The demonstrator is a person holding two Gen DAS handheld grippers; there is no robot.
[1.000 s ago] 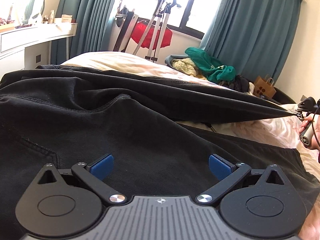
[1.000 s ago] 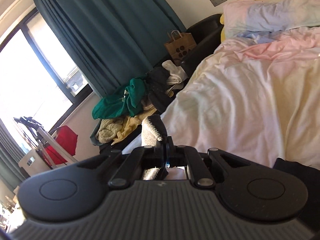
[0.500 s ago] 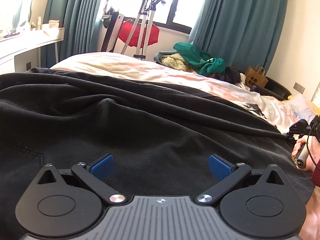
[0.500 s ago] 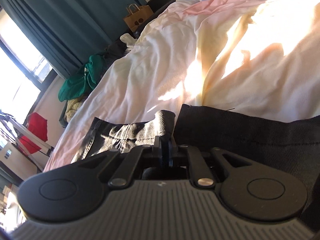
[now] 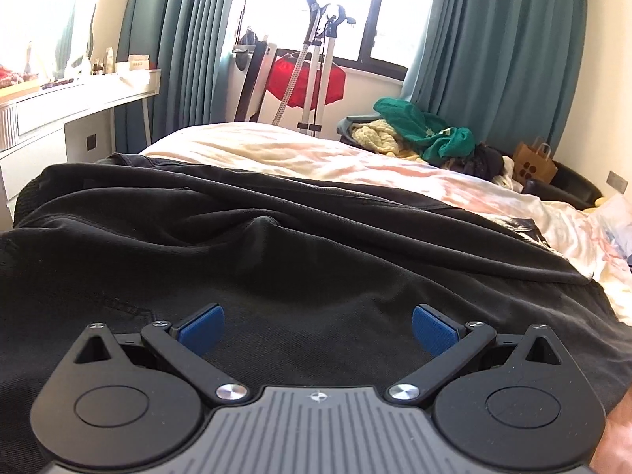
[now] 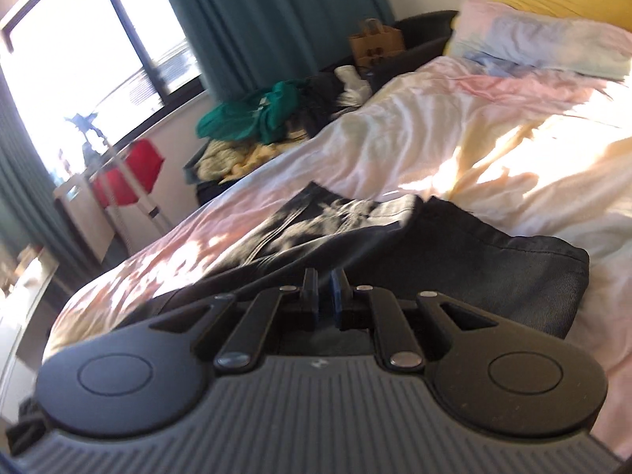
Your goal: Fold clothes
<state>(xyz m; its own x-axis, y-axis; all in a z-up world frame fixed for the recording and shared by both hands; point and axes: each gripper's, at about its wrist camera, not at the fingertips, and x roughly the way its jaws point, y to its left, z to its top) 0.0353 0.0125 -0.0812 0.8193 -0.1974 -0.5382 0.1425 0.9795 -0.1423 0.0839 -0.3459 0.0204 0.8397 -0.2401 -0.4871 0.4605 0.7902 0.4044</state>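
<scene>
Black trousers [image 5: 276, 268] lie spread across the bed, folded over on themselves. My left gripper [image 5: 318, 328] stands wide open just above the cloth, with nothing between its blue pads [image 5: 201, 330]. In the right wrist view the trousers' hem end [image 6: 454, 245] rests flat on the sheet. My right gripper [image 6: 324, 296] sits low over this end. Its fingers are only a narrow gap apart and I see no cloth between them. The view is blurred by motion.
The bed sheet [image 5: 355, 162] is pale pink and cream, with pillows [image 6: 545, 39] at the head. A pile of green and yellow clothes [image 5: 418, 134] lies beyond the bed. A white desk [image 5: 71, 106] stands at the left, a paper bag [image 5: 533, 162] at the right.
The right gripper carried the stretched trouser end down onto the bed, then let it go and parted slightly. The cloth went from taut to lying flat. My left gripper stayed open.
</scene>
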